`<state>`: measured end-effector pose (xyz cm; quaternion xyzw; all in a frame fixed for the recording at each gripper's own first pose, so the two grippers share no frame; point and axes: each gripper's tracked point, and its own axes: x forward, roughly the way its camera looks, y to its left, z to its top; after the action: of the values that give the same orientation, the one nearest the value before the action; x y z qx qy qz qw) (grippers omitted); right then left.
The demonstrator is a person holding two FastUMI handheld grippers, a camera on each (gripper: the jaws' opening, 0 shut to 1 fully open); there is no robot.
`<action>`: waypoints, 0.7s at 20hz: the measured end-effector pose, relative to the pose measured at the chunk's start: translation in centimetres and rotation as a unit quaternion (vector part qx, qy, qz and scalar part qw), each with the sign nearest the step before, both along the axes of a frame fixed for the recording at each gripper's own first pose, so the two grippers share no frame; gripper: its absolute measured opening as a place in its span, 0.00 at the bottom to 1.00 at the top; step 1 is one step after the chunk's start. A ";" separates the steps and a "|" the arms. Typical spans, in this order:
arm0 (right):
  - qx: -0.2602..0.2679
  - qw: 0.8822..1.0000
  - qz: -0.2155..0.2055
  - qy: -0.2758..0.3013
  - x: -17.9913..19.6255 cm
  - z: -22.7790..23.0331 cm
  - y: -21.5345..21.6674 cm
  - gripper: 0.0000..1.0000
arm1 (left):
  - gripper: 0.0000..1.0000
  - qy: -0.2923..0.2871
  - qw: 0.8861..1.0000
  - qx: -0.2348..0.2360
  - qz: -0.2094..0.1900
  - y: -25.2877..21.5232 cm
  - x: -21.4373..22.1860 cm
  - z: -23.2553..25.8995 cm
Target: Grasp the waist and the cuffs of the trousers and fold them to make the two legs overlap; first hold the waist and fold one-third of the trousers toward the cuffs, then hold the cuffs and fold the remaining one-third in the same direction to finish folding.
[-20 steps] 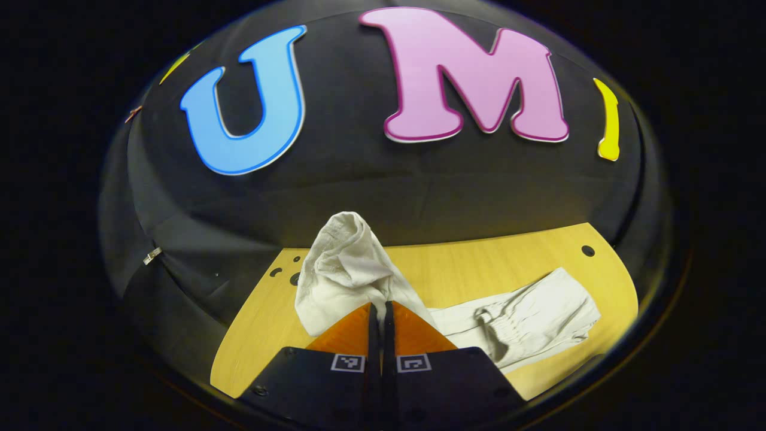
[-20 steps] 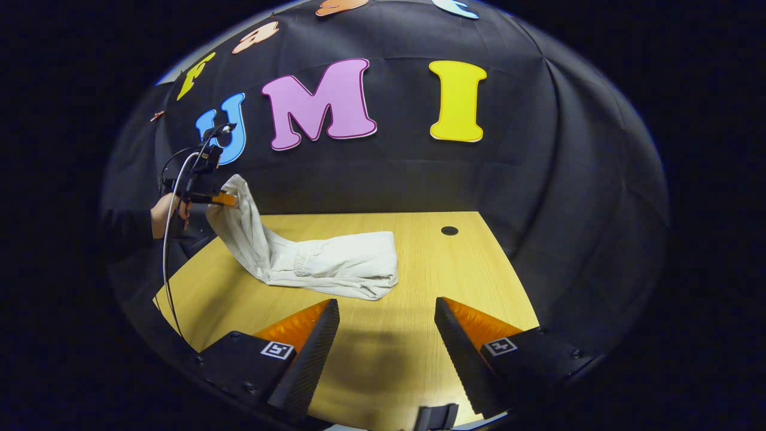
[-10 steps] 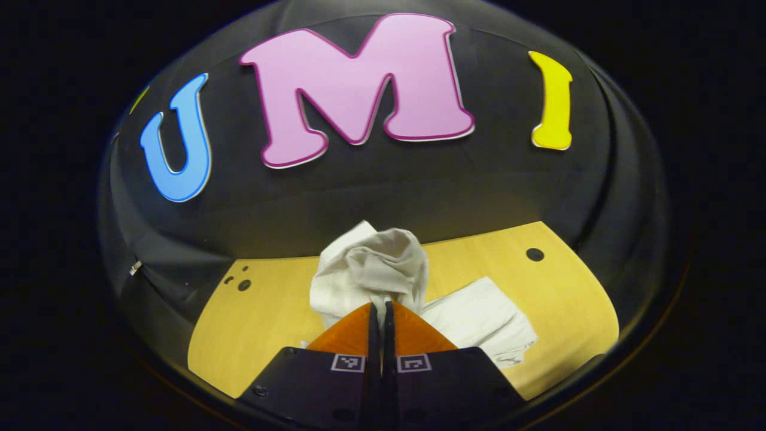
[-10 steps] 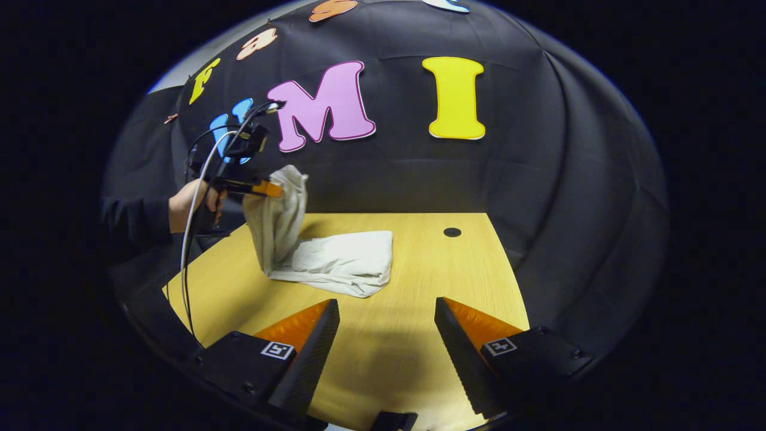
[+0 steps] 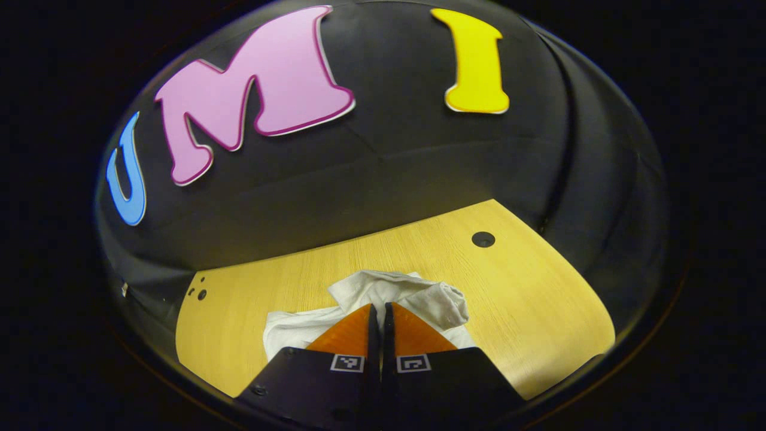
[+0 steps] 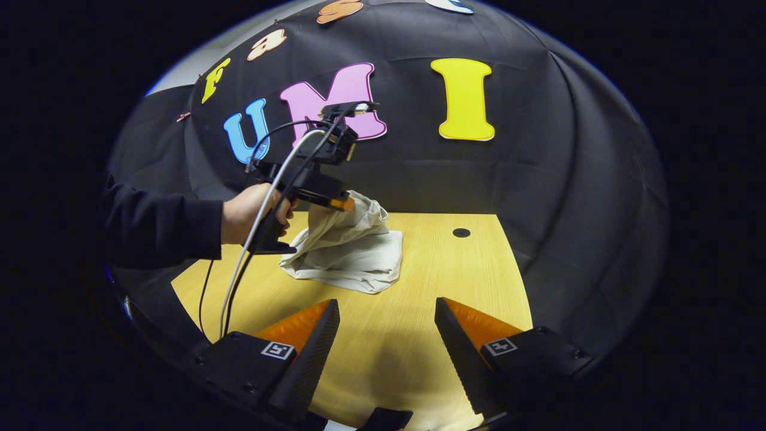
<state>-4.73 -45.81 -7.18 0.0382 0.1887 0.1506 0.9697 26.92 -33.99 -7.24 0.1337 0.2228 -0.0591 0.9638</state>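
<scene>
Trousers (image 6: 350,254) lower now, left tongs (image 5: 379,306) clamped.

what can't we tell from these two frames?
- Left gripper view: the left gripper body hides the near part of the trousers; how the fold edge lies is unknown.
- Right gripper view: the bunched trousers hide their own layers; cuffs and waist can't be told apart.
- Right gripper view: the hand hides the handle.

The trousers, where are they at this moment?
In the right gripper view the trousers lie bundled on the wooden table, left of its round hole; the left gripper pinches their lifted end.
</scene>
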 end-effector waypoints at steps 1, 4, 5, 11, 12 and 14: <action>0.001 1.000 -0.002 0.002 0.1 -0.1 0.0 0.98 | 0.07 -0.002 1.000 0.014 -0.008 -0.7 0.1 -0.3; 0.002 1.000 -0.015 0.006 0.1 0.0 -0.1 0.99 | 0.23 0.013 0.999 0.006 -0.045 -3.4 -0.5 -2.1; 0.000 1.000 -0.019 0.005 0.1 -0.1 -0.1 0.98 | 0.26 0.018 0.998 -0.005 -0.053 -4.0 -1.0 -2.3; -0.016 1.000 -0.018 0.011 -0.9 -0.3 1.1 0.98 | 0.62 0.015 0.996 -0.048 -0.075 -3.3 -3.5 -1.8; -0.018 1.000 -0.017 0.012 -1.3 -0.2 1.7 0.98 | 0.75 0.020 0.994 -0.066 -0.086 -3.1 -4.4 -1.6; -0.023 1.000 -0.013 0.012 -1.4 -0.1 2.8 0.98 | 0.94 0.008 0.993 -0.081 -0.082 -1.4 -5.7 -0.4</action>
<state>-6.17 -43.00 -7.28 0.0204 0.2032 0.1334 0.9698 21.20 -35.36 -7.63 0.0727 0.2137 -0.1569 0.9615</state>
